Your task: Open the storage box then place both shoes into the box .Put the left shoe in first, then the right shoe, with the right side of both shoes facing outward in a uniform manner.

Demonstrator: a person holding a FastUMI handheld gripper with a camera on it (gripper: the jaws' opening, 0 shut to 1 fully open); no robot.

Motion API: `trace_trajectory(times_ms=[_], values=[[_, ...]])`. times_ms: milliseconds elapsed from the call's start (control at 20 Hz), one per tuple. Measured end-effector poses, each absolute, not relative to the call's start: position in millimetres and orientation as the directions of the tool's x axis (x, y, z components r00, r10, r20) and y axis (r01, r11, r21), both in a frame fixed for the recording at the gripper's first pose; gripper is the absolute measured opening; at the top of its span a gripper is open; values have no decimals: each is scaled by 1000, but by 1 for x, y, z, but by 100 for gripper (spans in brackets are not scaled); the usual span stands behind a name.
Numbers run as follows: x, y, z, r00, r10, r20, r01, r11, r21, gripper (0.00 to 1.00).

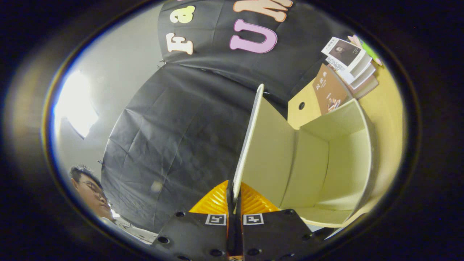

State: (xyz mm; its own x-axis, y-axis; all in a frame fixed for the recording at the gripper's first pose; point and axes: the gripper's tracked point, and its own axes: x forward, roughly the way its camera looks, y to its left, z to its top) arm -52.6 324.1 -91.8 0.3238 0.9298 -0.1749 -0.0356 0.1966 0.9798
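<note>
My gripper [235,194] is shut on the thin edge of the storage box's lid [252,123], with both fingers pressing on the panel from either side. The pale lid runs straight ahead from the fingers, swung wide away from the box. To the right of the lid the box [348,152] stands open. Its cream inner walls and floor are bare.
Beyond the box, on the yellow table [388,108], lies a stack of books [349,59] and a brown book [329,90] leans by it. Black cloth covers the wall to the left of the lid. A person's head [90,192] shows low at the left.
</note>
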Motion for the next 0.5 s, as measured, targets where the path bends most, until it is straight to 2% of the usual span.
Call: trace_trajectory(times_ms=[500], values=[[-57,398,-86,276,946,-169,-115,207,972,3]])
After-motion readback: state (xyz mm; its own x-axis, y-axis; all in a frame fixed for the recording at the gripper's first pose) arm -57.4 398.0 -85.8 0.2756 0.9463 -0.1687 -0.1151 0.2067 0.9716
